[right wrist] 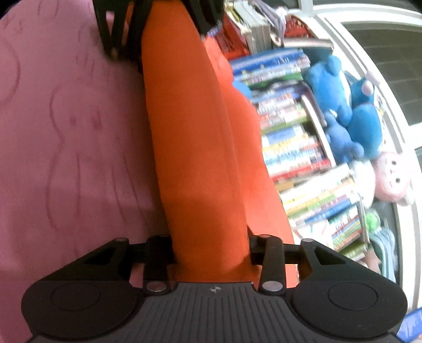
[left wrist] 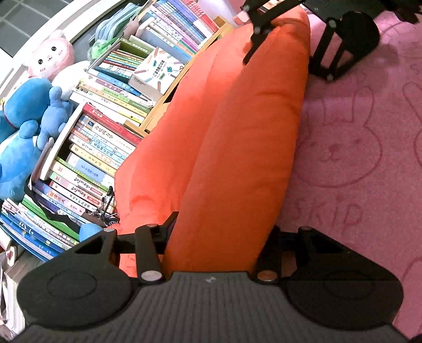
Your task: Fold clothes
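An orange garment (left wrist: 232,137) hangs stretched in the air between my two grippers, above a pink bedspread (left wrist: 364,147). My left gripper (left wrist: 213,237) is shut on one end of the cloth, which fills the space between its fingers. My right gripper (left wrist: 287,34) shows at the top of the left wrist view, shut on the other end. In the right wrist view the orange garment (right wrist: 195,147) runs from my right gripper (right wrist: 211,250) up to my left gripper (right wrist: 168,23) at the top. The fingertips are hidden by cloth.
Stacked books on a shelf (left wrist: 105,126) stand beside the bed, with blue plush toys (left wrist: 23,132) and a pink plush (left wrist: 51,56) against the window frame. The same books (right wrist: 295,147) and plush toys (right wrist: 350,116) show in the right wrist view. The bedspread has rabbit drawings.
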The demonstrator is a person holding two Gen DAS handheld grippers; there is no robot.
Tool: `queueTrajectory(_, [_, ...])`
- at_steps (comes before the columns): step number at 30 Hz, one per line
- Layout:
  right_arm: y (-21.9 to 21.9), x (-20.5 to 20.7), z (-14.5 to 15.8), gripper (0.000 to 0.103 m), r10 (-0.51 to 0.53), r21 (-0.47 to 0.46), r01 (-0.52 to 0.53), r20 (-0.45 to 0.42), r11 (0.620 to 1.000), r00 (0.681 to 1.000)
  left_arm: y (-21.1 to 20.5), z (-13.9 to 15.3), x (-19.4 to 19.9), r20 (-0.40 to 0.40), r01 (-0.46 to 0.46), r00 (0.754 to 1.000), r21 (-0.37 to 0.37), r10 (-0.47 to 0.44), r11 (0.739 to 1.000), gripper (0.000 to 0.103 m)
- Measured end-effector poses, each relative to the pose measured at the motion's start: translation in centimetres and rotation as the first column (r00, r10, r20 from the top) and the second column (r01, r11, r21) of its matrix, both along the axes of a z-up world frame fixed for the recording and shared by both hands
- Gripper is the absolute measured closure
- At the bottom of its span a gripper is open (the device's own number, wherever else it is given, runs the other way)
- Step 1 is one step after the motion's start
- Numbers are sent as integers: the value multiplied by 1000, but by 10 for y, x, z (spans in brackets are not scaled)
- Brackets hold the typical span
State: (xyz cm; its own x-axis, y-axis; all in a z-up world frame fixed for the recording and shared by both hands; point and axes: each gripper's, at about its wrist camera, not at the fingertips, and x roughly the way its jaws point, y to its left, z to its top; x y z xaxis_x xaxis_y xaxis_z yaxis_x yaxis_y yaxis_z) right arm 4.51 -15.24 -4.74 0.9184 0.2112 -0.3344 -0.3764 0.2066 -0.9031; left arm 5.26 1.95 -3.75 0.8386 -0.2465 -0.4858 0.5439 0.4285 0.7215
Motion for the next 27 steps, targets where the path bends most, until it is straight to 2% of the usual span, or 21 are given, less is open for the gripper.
queueTrajectory(4, [-30, 16, -1, 59, -93, -26, 93, -1, 995, 996, 2, 1, 1, -4, -3, 1000, -11, 3, 1000, 61])
queueTrajectory(8, [-56, 40, 5, 57, -221, 41, 224, -68, 974, 973, 3, 1, 0, -13, -18, 1000, -28, 17, 999, 61])
queueTrajectory(9, [-59, 45, 6, 60, -242, 60, 247, -88, 967, 966, 3, 1, -1, -13, -23, 1000, -30, 23, 999, 61])
queueTrajectory(10, [-59, 45, 4, 68, -248, 64, 255, -100, 965, 964, 3, 1, -1, -13, -29, 1000, -32, 28, 999, 61])
queueTrajectory(13, [-55, 36, -4, 78, -235, 38, 238, -83, 970, 969, 3, 2, -2, -24, -50, 999, -38, 49, 998, 61])
queueTrajectory(21, [-57, -10, 2, 79, -174, 63, 181, -113, 981, 978, 10, 5, -17, -52, -77, 996, 11, 77, 997, 67])
queueTrajectory(27, [-60, -57, 13, 79, -119, 107, 134, -136, 985, 984, 19, 7, -51, -84, -65, 994, 39, 68, 997, 68])
